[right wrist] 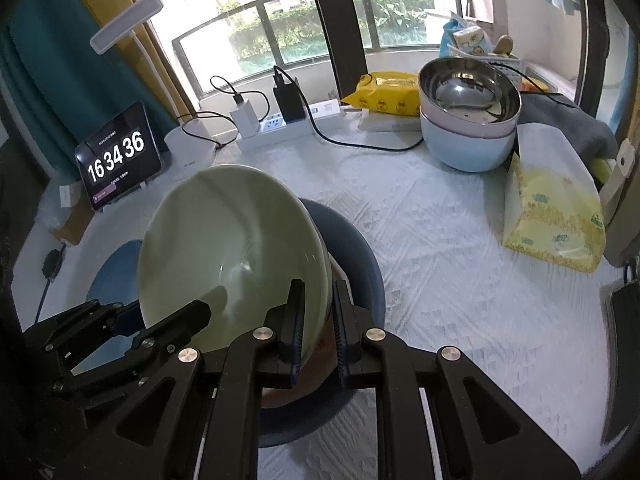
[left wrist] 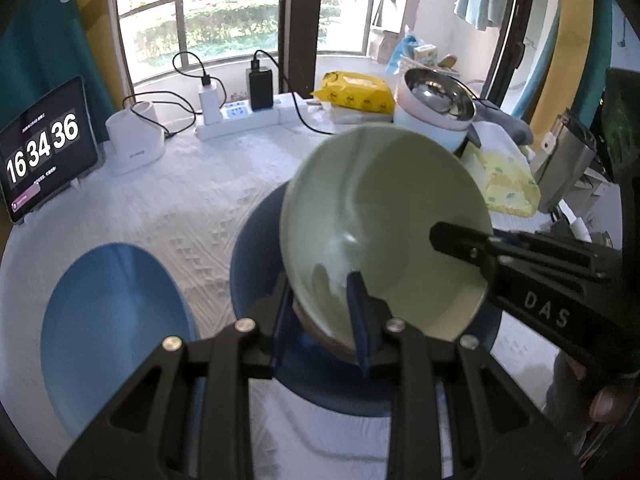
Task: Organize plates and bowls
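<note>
While clamped at its rim by left gripper [left wrist: 320, 316] and right gripper [right wrist: 316, 328], green bowl [left wrist: 384, 224] tilted at frame centre, opening facing cameras, above dark-blue plate [right wrist: 360, 248].

Clutter behind our work area
We see a clock tablet [right wrist: 118, 156], power strip [right wrist: 288, 126], yellow wipes pack [left wrist: 354, 92] and tissue pack [right wrist: 554, 216] on the tabletop [right wrist: 440, 240].

Behind the white-clothed table [right wrist: 440, 240] I saw a railed window [right wrist: 320, 28] letting in daylight, teal curtain [right wrist: 60, 92] to its left, a dark post [left wrist: 300, 20] at its middle.
</note>
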Motion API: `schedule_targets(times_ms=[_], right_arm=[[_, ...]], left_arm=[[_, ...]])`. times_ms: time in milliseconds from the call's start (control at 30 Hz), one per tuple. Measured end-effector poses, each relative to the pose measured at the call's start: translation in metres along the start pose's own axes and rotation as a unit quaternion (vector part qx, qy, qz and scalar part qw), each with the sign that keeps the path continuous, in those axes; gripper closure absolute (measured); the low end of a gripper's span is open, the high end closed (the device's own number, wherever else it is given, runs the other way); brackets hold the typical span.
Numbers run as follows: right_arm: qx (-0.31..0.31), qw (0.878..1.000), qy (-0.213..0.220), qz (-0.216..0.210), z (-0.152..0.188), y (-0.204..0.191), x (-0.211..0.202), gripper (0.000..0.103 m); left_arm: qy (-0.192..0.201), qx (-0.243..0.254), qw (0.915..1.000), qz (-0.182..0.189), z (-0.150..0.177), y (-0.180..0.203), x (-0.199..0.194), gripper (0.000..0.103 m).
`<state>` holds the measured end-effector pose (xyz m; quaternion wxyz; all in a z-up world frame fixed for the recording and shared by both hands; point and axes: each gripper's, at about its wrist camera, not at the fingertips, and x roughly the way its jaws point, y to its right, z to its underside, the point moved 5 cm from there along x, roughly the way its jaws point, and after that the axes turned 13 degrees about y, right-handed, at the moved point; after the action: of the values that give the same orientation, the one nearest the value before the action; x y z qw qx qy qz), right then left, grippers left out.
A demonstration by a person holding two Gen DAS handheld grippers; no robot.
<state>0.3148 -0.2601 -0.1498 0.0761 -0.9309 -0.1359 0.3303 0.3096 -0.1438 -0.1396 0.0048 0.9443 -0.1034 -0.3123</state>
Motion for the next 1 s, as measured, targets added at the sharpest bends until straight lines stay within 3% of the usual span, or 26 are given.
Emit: schedule_targets(times_ms=[700, 1000], right_arm=[[-0.036, 0.999, -0.019, 0.029, 0.009, -0.008, 0.005, 0.084], [-0.111, 0.992, -0.005, 0.056, 0.004, -0.025, -0.004, 0.067]], left_arm=[[0.005, -0.005, 0.9999, 0.014, 0.006, -0.007, -0.002, 0.075], [0.017, -0.007, 0.9994, 0.03, 0.007, -0.011, -0.009, 0.075]])
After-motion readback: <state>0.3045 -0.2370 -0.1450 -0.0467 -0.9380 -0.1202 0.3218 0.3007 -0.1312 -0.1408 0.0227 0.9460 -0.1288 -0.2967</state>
